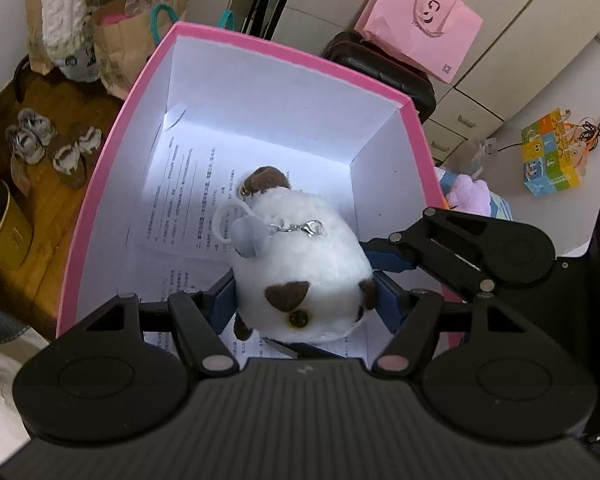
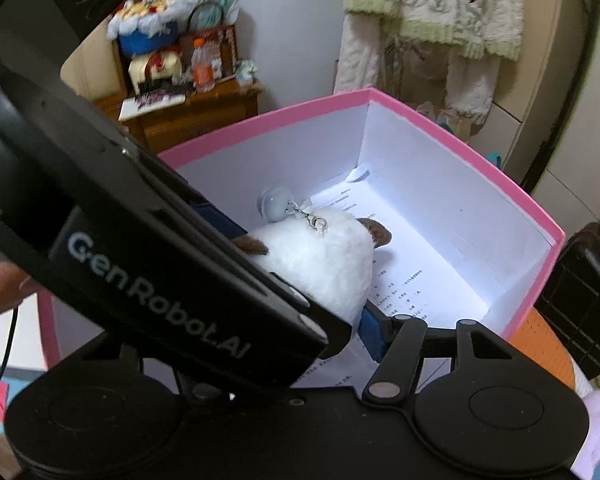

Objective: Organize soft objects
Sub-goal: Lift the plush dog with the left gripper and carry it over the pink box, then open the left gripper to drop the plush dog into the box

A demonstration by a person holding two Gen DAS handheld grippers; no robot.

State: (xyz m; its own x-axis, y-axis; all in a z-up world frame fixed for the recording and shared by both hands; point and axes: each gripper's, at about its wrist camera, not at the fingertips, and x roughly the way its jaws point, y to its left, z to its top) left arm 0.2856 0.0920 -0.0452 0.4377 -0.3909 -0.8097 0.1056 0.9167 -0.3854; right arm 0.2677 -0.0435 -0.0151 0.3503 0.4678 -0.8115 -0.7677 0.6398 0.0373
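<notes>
Plush toy [image 1: 300, 256], white with brown patches and a grey clip-on pendant [image 1: 249, 236], hangs over the open pink box [image 1: 100, 184], inside its rim and above the printed sheets [image 1: 180, 200] lining the white floor. Both claws clamp it together: the left gripper [image 1: 304, 300] presses its blue pads against the toy's two flanks, and the right gripper [image 2: 340, 300] squeezes it from the adjacent side, partly hidden behind the left one's black body. A pink paper bag [image 1: 416, 20] stands beyond the box.
</notes>
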